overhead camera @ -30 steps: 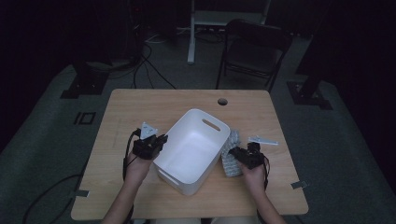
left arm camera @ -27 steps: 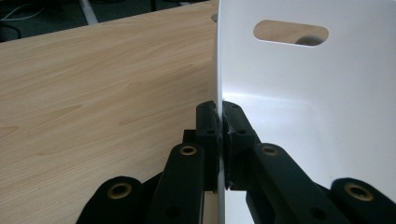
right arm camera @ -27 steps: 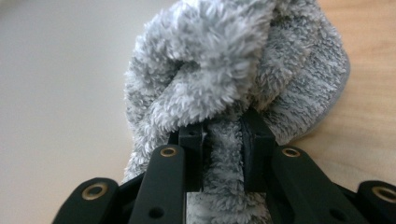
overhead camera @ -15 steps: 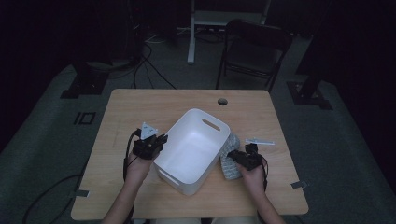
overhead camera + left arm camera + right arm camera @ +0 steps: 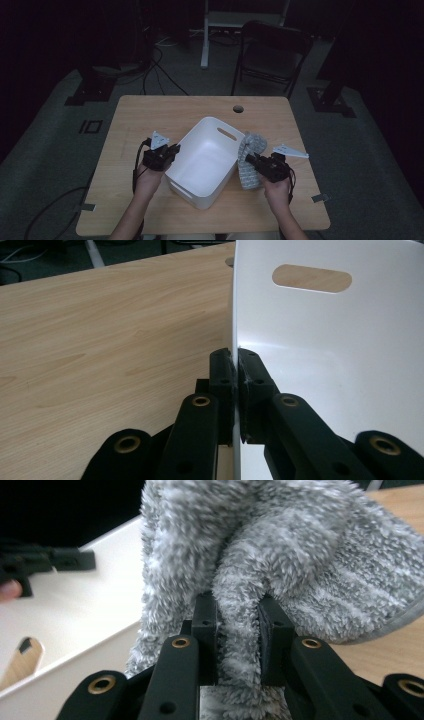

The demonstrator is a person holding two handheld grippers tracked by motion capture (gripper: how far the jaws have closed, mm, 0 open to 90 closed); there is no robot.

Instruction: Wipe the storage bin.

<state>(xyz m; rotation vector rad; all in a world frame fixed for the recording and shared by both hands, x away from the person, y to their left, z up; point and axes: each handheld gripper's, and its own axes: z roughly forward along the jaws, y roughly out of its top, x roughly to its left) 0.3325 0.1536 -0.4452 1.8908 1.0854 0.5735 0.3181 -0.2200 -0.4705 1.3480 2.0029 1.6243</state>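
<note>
- The left gripper (image 5: 235,385) is clamped on the near wall of the white basket (image 5: 205,157): in the left gripper view one black jaw stands outside the thin wall and the other inside it, with the rim edge running straight up between them.
- The basket is smooth, glossy white plastic, rounded at the corners, with a slot-shaped handle hole (image 5: 311,278) cut in the far wall ahead of the left jaws.
- The right gripper (image 5: 239,630) is pinched on a fold of the grey towel (image 5: 280,555); the pile bulges up and over both jaws.
- The towel is fluffy, long-piled cloth in mottled grey and white, with a smooth grey bound hem (image 5: 395,620) to the right of the jaws.
- In the high view the towel (image 5: 248,160) lies on the table (image 5: 150,115) just ahead of the right gripper (image 5: 255,160), touching the basket's right side, part of it raised against the wall.
- The table is pale wood-grain board with a round cable hole (image 5: 238,108) beyond the basket.
- No lettering or label can be read on the basket, the towel or the grippers.
- The right gripper view shows the towel's pile and the brass-coloured pivots of the jaws close up, and the left gripper (image 5: 45,562) far off at the basket's other side; the high view gives the layout, with the left gripper (image 5: 172,150) at the basket's left rim.
</note>
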